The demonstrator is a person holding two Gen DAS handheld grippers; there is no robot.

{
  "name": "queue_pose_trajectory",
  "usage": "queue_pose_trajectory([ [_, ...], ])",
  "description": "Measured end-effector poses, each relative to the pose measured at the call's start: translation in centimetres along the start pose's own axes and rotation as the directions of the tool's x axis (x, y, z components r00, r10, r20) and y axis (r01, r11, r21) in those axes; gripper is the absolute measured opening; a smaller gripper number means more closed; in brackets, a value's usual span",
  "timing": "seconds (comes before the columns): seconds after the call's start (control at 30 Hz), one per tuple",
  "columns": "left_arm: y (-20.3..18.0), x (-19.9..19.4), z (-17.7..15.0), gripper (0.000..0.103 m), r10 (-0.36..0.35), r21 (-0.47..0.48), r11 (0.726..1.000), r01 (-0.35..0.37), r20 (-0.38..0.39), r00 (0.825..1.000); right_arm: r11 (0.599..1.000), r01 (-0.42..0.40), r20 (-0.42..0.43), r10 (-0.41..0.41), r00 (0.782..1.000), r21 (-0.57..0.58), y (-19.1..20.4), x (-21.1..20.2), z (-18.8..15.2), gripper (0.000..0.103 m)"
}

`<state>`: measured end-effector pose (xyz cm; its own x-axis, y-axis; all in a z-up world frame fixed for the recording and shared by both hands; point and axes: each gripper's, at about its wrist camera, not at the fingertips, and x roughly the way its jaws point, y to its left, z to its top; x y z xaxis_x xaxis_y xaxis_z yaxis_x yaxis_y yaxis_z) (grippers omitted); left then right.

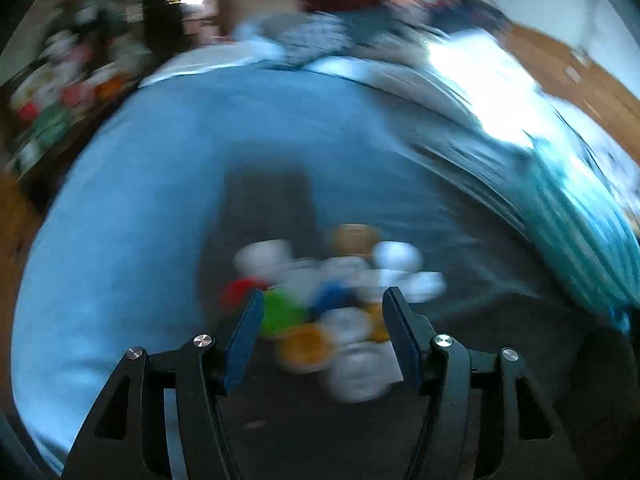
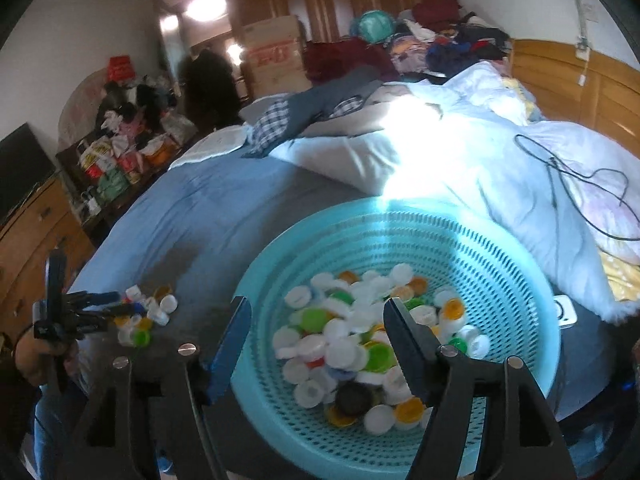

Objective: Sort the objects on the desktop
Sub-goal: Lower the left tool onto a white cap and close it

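A loose pile of bottle caps (image 1: 336, 304), white, green, blue, orange and red, lies on the dark table, blurred by motion. My left gripper (image 1: 322, 300) is open and empty just above the pile; it also shows at the left of the right wrist view (image 2: 100, 308), over the same pile (image 2: 146, 318). A turquoise perforated basket (image 2: 500, 280) holds several caps (image 2: 360, 340). My right gripper (image 2: 316, 310) is open and empty, hovering over the basket's near side.
The dark table (image 2: 208, 280) stands against a bed with a blue sheet (image 2: 192, 200) and white duvet (image 2: 500, 160). A black cable (image 2: 560, 176) lies on the duvet. A small white device (image 2: 566, 312) sits right of the basket. A cluttered shelf (image 2: 116, 160) stands at left.
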<state>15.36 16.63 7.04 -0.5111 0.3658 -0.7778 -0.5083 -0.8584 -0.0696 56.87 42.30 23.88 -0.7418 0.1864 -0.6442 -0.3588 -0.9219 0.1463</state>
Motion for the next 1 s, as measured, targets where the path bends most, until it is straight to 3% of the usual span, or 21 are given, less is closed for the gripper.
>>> queue_pose_trajectory([
  [0.07, 1.1, 0.0, -1.0, 0.055, -0.001, -0.027, 1.000, 0.001, -0.005, 1.000, 1.000, -0.016, -0.022, 0.016, 1.000, -0.016, 1.0, 0.9, -0.5, 0.077],
  [0.23, -2.4, 1.4, -3.0, 0.055, -0.038, 0.111, 0.993, 0.043, -0.048, 0.998, 0.997, -0.066, -0.075, 0.062, 0.995, -0.047, 3.7, 2.9, -1.3, 0.077],
  [0.33, -2.9, 2.2, -4.2, 0.057, 0.019, 0.149, 0.989, -0.009, -0.065, 0.998, 0.993, -0.086, -0.096, 0.077, 0.992, -0.084, 5.3, 3.5, -1.8, 0.079],
  [0.43, -0.1, 1.2, -4.7, 0.057, 0.044, 0.026, 0.999, -0.043, -0.028, 0.999, 0.991, -0.094, -0.114, 0.083, 0.990, -0.098, 5.9, 3.8, -2.2, 0.081],
  [0.5, 3.2, 0.2, -5.3, 0.057, 0.075, -0.111, 0.991, -0.075, -0.001, 0.997, 0.990, -0.098, -0.123, 0.086, 0.989, -0.101, 6.1, 4.1, -2.5, 0.082],
  [0.57, 6.6, -1.2, -6.1, 0.063, 0.127, -0.267, 0.957, -0.112, 0.040, 0.991, 0.990, -0.100, -0.131, 0.087, 0.988, -0.102, 6.3, 4.6, -2.7, 0.083],
  [0.63, 8.9, -2.0, -6.2, 0.064, 0.121, -0.373, 0.923, -0.093, 0.052, 0.991, 0.989, -0.107, -0.139, 0.093, 0.986, -0.101, 6.7, 5.1, -2.8, 0.083],
  [0.7, 9.2, -2.1, -5.9, 0.064, 0.133, -0.349, 0.931, -0.108, 0.047, 0.990, 0.987, -0.116, -0.146, 0.100, 0.984, -0.107, 7.1, 5.4, -3.0, 0.083],
  [0.8, 7.8, -1.8, -5.7, 0.064, 0.039, -0.250, 0.968, -0.030, 0.035, 0.999, 0.983, -0.139, -0.156, 0.119, 0.980, -0.120, 8.0, 5.8, -3.4, 0.083],
  [0.87, 6.7, -1.3, -6.0, 0.064, 0.015, -0.194, 0.981, -0.010, 0.020, 1.000, 0.981, -0.150, -0.169, 0.128, 0.977, -0.122, 8.3, 6.2, -3.8, 0.083],
  [1.0, 6.2, -1.5, -6.5, 0.064, 0.051, -0.177, 0.983, -0.044, 0.031, 0.998, 0.980, -0.163, -0.194, 0.139, 0.971, -0.113, 8.7, 6.8, -4.6, 0.083],
])
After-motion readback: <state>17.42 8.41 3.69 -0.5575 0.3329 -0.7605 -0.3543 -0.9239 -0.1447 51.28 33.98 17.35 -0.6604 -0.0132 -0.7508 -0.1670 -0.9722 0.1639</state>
